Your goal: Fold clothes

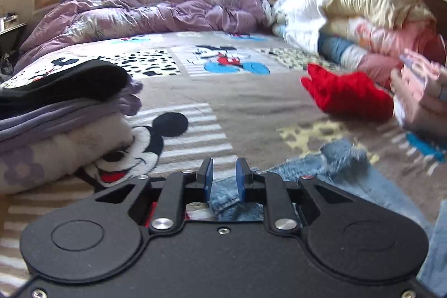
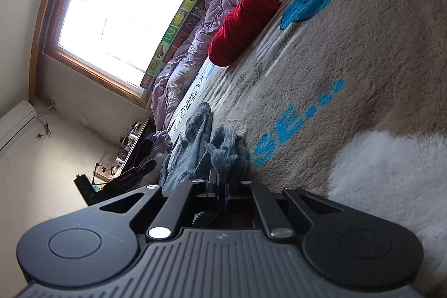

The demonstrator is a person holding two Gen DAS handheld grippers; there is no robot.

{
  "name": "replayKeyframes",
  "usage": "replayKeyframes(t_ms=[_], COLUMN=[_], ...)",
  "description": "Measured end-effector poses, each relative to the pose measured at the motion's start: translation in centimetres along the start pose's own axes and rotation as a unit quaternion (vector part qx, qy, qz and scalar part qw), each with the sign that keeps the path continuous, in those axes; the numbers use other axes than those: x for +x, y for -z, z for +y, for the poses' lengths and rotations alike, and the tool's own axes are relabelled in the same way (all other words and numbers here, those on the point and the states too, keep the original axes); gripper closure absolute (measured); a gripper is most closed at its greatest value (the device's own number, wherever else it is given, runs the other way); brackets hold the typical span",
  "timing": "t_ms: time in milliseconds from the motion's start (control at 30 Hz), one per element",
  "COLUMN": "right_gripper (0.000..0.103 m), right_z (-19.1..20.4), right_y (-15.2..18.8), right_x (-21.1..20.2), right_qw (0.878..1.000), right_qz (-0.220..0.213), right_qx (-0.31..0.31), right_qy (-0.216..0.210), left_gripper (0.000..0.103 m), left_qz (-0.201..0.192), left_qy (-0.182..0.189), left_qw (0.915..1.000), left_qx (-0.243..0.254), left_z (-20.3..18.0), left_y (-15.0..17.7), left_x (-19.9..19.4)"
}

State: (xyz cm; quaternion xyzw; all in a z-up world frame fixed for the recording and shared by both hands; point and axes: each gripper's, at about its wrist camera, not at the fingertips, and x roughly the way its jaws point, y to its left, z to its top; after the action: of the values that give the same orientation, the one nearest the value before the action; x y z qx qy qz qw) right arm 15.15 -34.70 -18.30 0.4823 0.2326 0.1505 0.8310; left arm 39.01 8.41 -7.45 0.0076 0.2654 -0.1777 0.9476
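On the bed's near edge, the denim garment point(image 1: 343, 166) lies rumpled and unfolded on the cartoon blanket point(image 1: 251, 108). The left gripper point(image 1: 224, 175), slightly parted, pinches a denim edge; the right gripper point(image 2: 222, 187), fully closed, clamps the frayed hem. Folding here seems barely begun. One red garment point(image 1: 349, 97) waits far right; one folded stack point(image 1: 56, 113) sits left.
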Motion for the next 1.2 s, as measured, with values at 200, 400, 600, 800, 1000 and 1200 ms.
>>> replayKeyframes(t_ms=[200,400,600,800,1000,1200], right_gripper=[0.097,0.097,0.097,0.097,0.097,0.097], right_z=[-0.2,-0.2,-0.1,0.0,0.1,0.5], right_y=[0.1,-0.1,0.0,0.3,0.5,0.6], right_x=[-0.1,0.0,0.3,0.0,-0.3,-0.6], right_qw=[1.0,1.0,1.0,1.0,1.0,1.0], right_qz=[0.002,0.004,0.001,-0.007,-0.014,-0.025], right_qx=[-0.001,-0.002,-0.002,-0.007,-0.011,-0.009], right_qy=[0.0,0.002,0.002,0.003,0.003,-0.001], left_gripper=[0.087,0.089,0.089,0.089,0.089,0.088], left_qz=[0.038,0.058,0.047,0.0,-0.015,-0.002], left_qy=[0.004,-0.009,-0.012,0.004,-0.019,-0.015], left_qw=[0.9992,0.9977,0.9979,1.0,0.9995,0.9999], left_qx=[0.014,0.034,0.042,0.006,-0.018,-0.006], left_z=[-1.7,-2.9,-3.0,-1.7,-0.8,-2.5], left_y=[1.5,2.5,2.7,2.1,2.9,5.3], left_x=[2.9,5.3,4.9,0.9,-3.7,-8.5])
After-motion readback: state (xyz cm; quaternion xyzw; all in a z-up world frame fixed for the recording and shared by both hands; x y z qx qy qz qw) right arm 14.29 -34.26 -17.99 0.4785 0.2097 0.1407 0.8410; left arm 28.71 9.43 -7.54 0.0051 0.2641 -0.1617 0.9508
